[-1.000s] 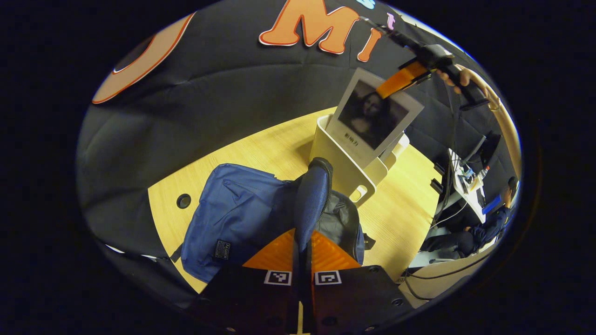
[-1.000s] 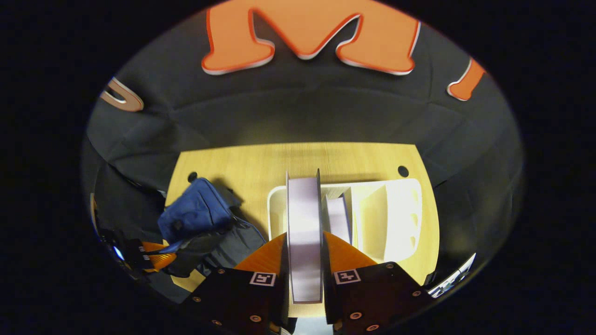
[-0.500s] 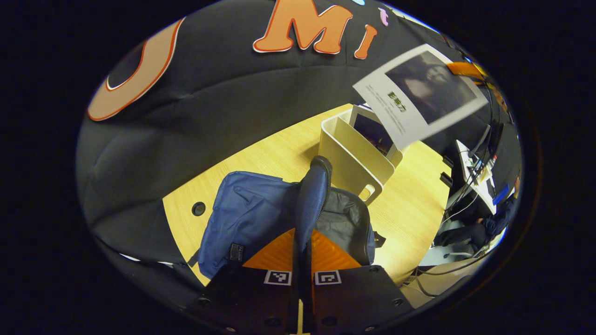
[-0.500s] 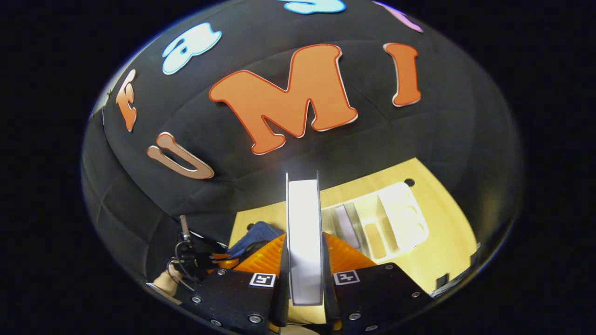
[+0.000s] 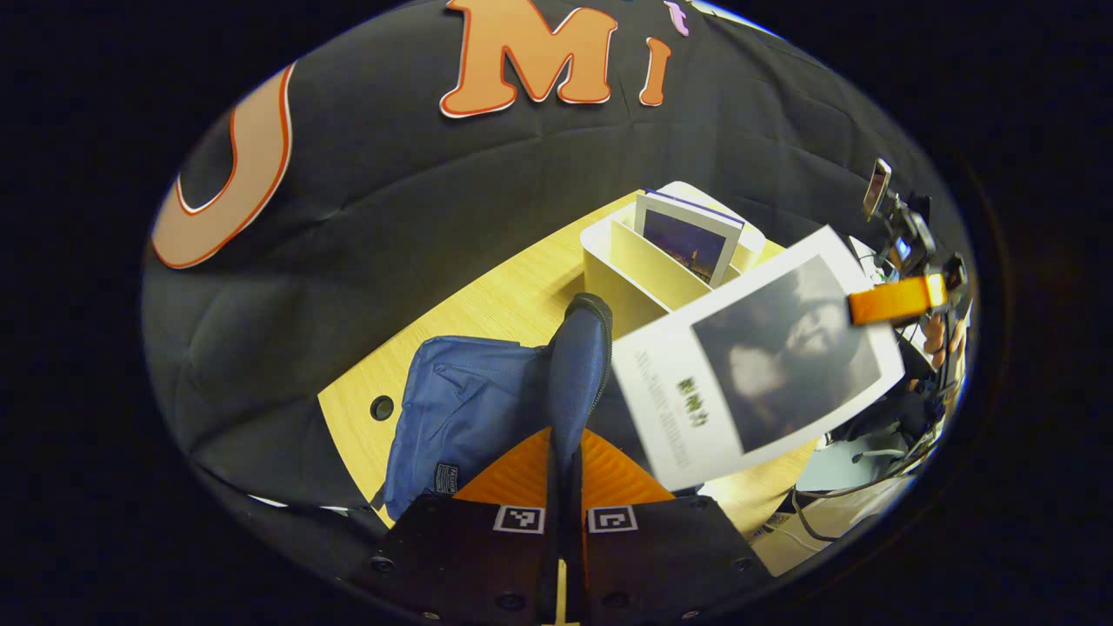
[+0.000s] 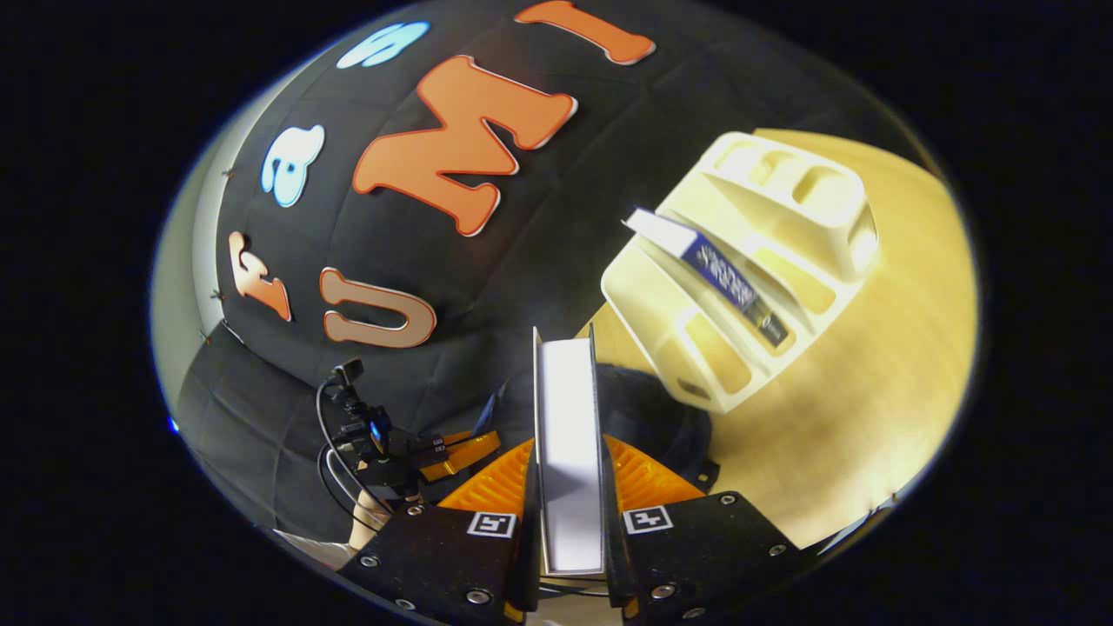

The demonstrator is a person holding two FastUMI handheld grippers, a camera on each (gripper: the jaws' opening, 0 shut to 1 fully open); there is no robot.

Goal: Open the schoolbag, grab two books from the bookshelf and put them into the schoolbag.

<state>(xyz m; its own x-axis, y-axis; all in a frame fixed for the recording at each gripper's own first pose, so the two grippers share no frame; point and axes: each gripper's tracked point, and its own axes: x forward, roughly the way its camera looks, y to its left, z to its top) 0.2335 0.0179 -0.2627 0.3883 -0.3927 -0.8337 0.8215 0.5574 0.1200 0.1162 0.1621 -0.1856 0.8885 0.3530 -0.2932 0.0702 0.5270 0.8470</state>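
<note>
Two things fill my hands: the schoolbag (image 5: 469, 409) on the table (image 5: 487, 304), whose flap edge (image 5: 578, 365) my left gripper (image 5: 565, 487) pinches upright, and the first book (image 5: 756, 356), which my right gripper (image 6: 569, 487) clamps by its edge above the bag. If the flap sags, I judge the book could snag on the opening. From the right gripper view the bookshelf (image 6: 739, 269) shows the second book (image 6: 713, 269) spine-on; the left gripper view shows its cover instead.
</note>
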